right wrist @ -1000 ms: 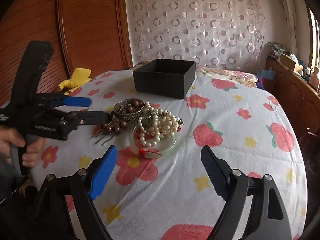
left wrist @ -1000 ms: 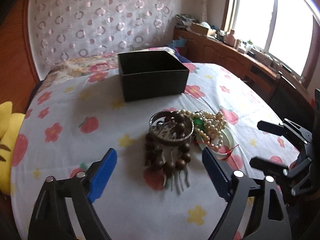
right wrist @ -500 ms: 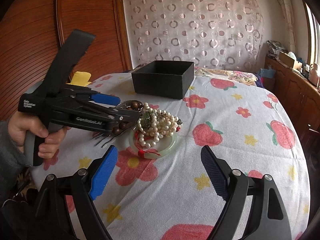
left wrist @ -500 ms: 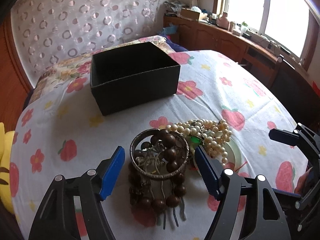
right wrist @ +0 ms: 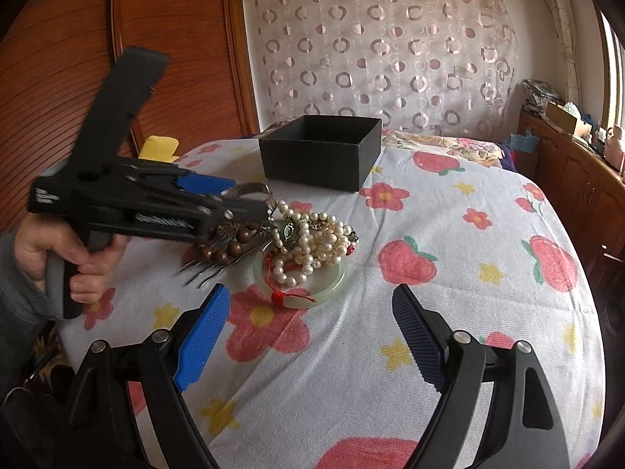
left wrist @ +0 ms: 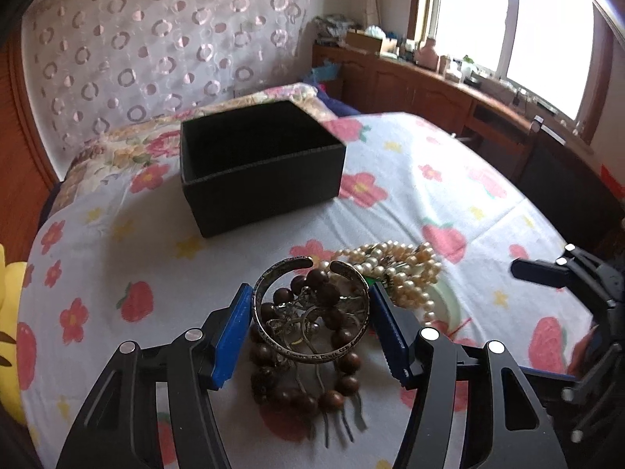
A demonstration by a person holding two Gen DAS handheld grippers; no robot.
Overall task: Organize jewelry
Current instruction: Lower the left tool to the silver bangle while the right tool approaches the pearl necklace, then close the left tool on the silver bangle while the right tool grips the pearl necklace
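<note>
Left wrist view: the left claw has narrowed since half a second ago, and its blue pads now press on both sides of the silver cuff bangle, so it is clamped on that bangle. The bangle sits on top of the brown bead bracelet and the metal hair comb. Just to its right lies the pearl necklace, heaped over the pale jade bangle. The open black box stands farther back on the flowered worktop, apart from the pile; its inside looks dark. The right claw shows at the right edge.

Right wrist view: the right claw hangs wide apart above the worktop, holding and touching nothing, as it did a second ago. From this side the left claw is seen reaching in level, the person's left hand on its grip, and the cuff bangle pokes out between its tips. This view alone shows the jade bangle whole, with its red cord knot, and the pearl necklace draped across it. The black box sits beyond.
</note>
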